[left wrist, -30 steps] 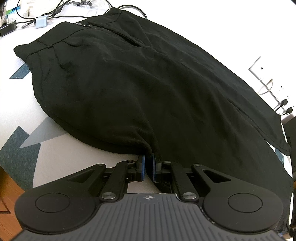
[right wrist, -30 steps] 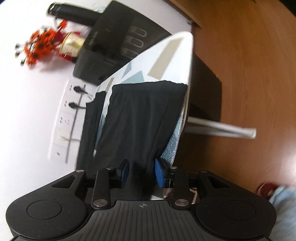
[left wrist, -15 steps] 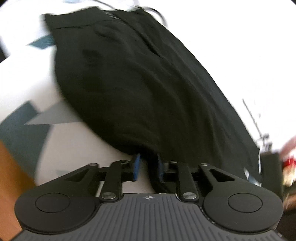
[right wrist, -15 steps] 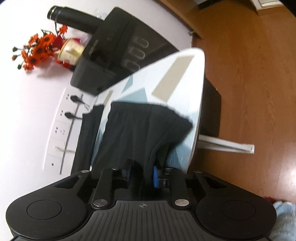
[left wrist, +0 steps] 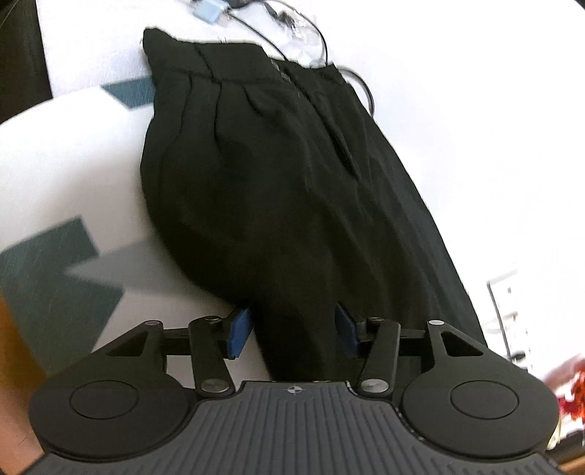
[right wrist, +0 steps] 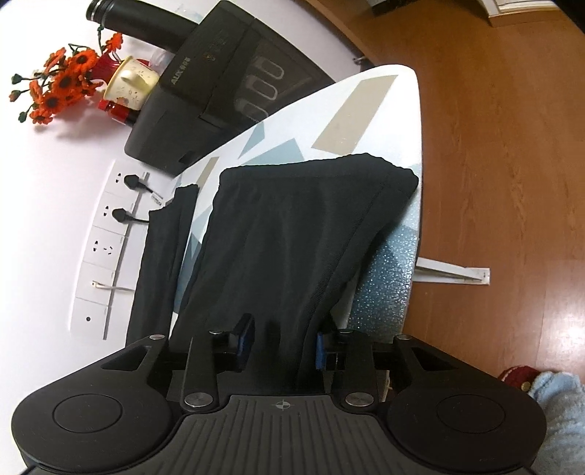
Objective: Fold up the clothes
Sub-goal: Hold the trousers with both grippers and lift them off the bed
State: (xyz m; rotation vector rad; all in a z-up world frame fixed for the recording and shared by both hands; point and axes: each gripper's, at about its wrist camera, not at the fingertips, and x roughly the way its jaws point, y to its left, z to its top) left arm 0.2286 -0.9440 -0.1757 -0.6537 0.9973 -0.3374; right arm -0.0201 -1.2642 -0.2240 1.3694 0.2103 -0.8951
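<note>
Black trousers (left wrist: 278,204) lie along a patterned ironing board (left wrist: 69,175), waistband at the far end in the left wrist view. My left gripper (left wrist: 292,334) is open, its blue pads on either side of a fold of the fabric at the near edge. In the right wrist view the trouser legs (right wrist: 292,234) lie on the board (right wrist: 384,120), hem toward the board's tip. My right gripper (right wrist: 281,345) is open with cloth between its pads.
A black appliance (right wrist: 219,84), a cup (right wrist: 131,87) and orange flowers (right wrist: 58,91) stand by the wall past the board's tip. Wall sockets (right wrist: 106,234) with plugs are on the left. Wooden floor (right wrist: 504,182) lies right of the board. Cables (left wrist: 310,33) lie beyond the waistband.
Both grippers were shut on the trousers half a second ago and have opened. The left view has swung so the waistband now sits straight ahead.
</note>
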